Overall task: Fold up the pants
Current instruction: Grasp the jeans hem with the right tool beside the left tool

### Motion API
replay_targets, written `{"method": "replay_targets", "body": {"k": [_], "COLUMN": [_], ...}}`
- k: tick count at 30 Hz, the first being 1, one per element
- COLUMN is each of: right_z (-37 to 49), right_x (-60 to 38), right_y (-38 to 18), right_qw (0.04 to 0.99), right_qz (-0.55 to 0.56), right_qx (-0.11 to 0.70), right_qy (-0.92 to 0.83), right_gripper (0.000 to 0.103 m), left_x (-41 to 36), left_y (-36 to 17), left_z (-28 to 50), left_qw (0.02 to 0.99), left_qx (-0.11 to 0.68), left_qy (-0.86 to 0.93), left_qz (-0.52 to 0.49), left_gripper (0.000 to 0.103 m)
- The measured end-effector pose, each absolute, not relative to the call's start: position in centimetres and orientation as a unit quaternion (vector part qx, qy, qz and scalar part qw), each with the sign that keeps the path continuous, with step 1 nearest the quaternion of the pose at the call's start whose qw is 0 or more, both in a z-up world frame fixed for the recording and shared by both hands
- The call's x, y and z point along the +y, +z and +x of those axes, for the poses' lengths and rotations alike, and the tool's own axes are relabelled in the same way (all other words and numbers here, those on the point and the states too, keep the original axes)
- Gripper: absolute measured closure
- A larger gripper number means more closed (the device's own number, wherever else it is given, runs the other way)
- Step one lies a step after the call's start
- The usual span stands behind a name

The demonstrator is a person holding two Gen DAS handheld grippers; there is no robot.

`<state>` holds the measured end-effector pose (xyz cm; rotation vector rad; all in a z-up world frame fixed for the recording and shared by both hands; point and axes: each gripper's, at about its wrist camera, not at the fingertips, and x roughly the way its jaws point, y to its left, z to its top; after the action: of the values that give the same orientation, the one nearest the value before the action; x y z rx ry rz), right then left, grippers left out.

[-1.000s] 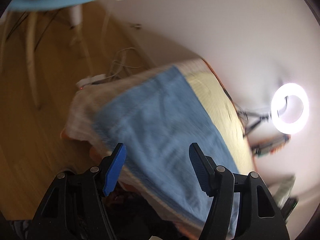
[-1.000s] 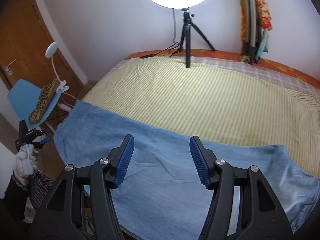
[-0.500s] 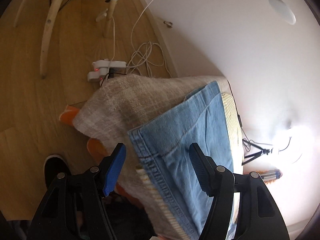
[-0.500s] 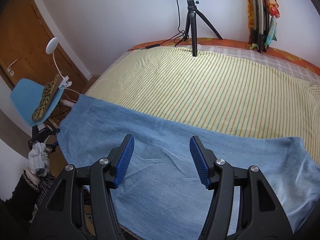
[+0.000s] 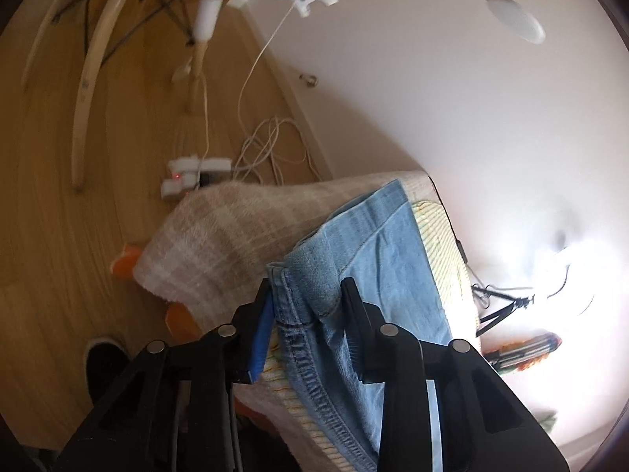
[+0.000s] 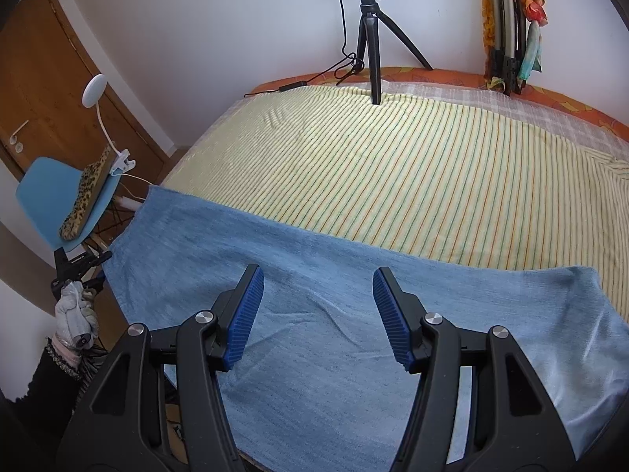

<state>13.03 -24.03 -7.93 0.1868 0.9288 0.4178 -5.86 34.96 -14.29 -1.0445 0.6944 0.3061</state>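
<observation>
Light blue jeans (image 6: pixel 354 314) lie flat along the near edge of a bed with a yellow striped cover (image 6: pixel 393 173). My right gripper (image 6: pixel 316 314) is open and empty, hovering above the middle of the jeans. In the left wrist view the jeans' end (image 5: pixel 365 267) hangs at the bed's corner. My left gripper (image 5: pixel 308 306) has its jaws around that thick seamed edge, narrowed but with a small gap still showing. The left gripper also shows at the left in the right wrist view (image 6: pixel 74 275), held by a gloved hand.
A ring light on a black tripod (image 6: pixel 369 39) stands on the far side of the bed. A blue chair (image 6: pixel 59 196) with a clip lamp (image 6: pixel 94 90) stands left of the bed. A power strip and cables (image 5: pixel 196 173) lie on the wooden floor.
My left gripper has moved onto the jeans' end and its jaws have narrowed around the edge. My right gripper has shifted slightly forward over the jeans.
</observation>
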Motion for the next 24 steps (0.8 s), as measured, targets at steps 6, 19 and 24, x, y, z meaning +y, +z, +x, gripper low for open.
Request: {"method": "replay_targets", "body": {"k": [6,19,24], "right_z": [13.3,13.6,14.4], "right_x": [-23.8,-23.7,-21.7], "right_y": [-8.2,-8.7,-9.1], "right_qw": [0.868,0.863,0.845], "right_qz": [0.088,0.095,0.107], "right_qx": [0.445,0.455,0.473], "right_qy": [0.202,0.200,0.224], "right_gripper": [0.042,0.042,0.042], "left_x": [34.4,27.6,22.0], "left_y": [-14.1,-8.0,-6.8], "left_z": [-4.4,-1.6,0.0], "left_qw": [0.811,0.909,0.930], "left_qx": [0.334,0.312,0.322], "left_qy": [0.144,0.088,0.016], "left_qz": [-0.458,-0.263,-0.176], "left_gripper": [0.073,0.091,0.091]}}
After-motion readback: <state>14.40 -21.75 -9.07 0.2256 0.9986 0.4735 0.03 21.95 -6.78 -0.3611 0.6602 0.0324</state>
